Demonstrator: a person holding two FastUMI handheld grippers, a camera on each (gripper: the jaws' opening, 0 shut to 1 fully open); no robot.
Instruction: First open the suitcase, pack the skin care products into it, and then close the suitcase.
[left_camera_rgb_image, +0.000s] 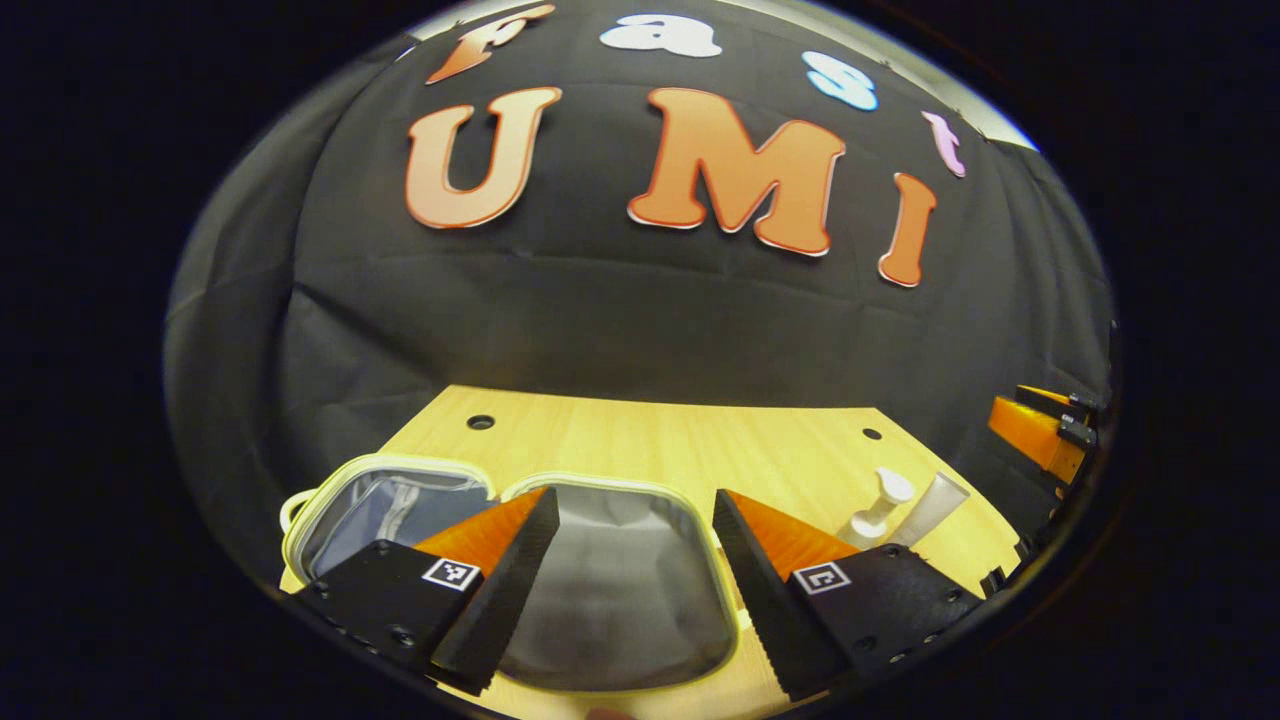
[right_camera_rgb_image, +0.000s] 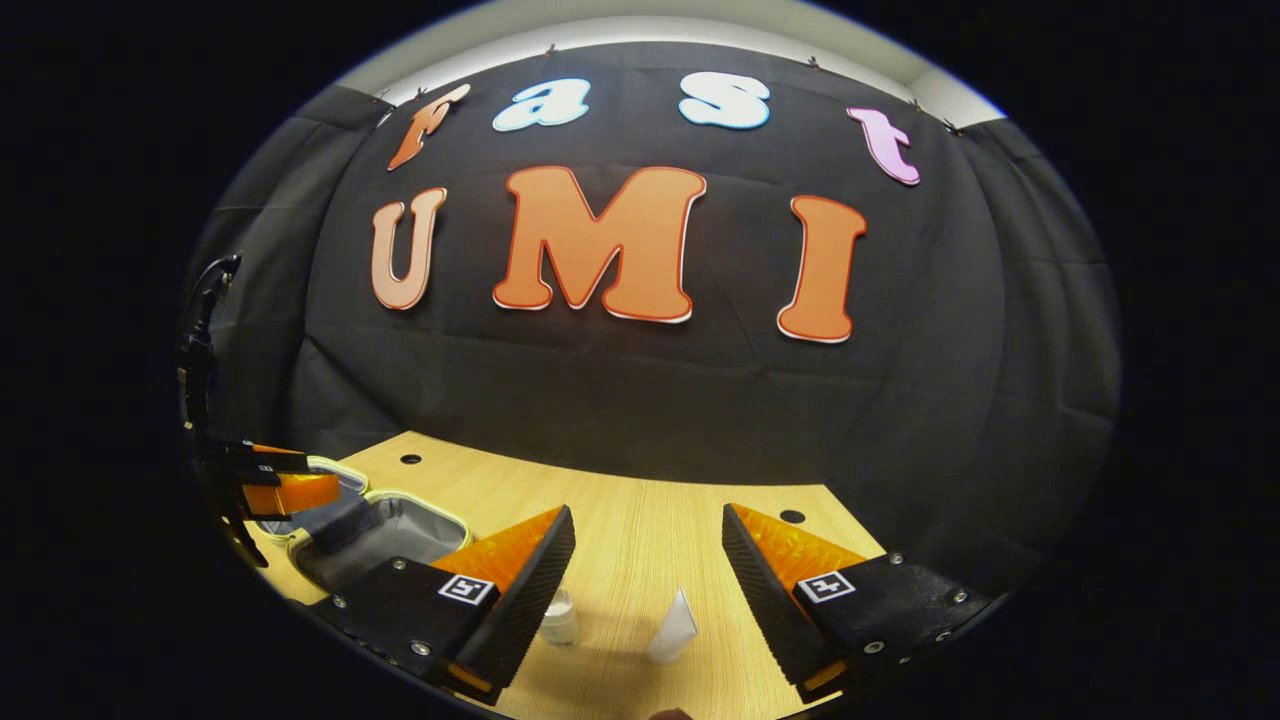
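Suitcase open, packing not yet begun.

The suitcase (left_camera_rgb_image: 610, 590) lies open on the tabletop (left_camera_rgb_image: 650, 440) under the left tool (left_camera_rgb_image: 632, 520), fingers apart; the two skin care products (right_camera_rgb_image: 620, 620) stand unpacked below the right tool (right_camera_rgb_image: 648, 540), also apart.

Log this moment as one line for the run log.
suitcase: open, empty | bottle, tube: on table | left gripper: open | right gripper: open over products

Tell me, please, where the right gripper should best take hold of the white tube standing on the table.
Probably mid-body, from above. The white tube stands upright between the open right gripper fingers, wider toward its top. Closing across its flat faces should hold; the small bottle beside it stands apart.
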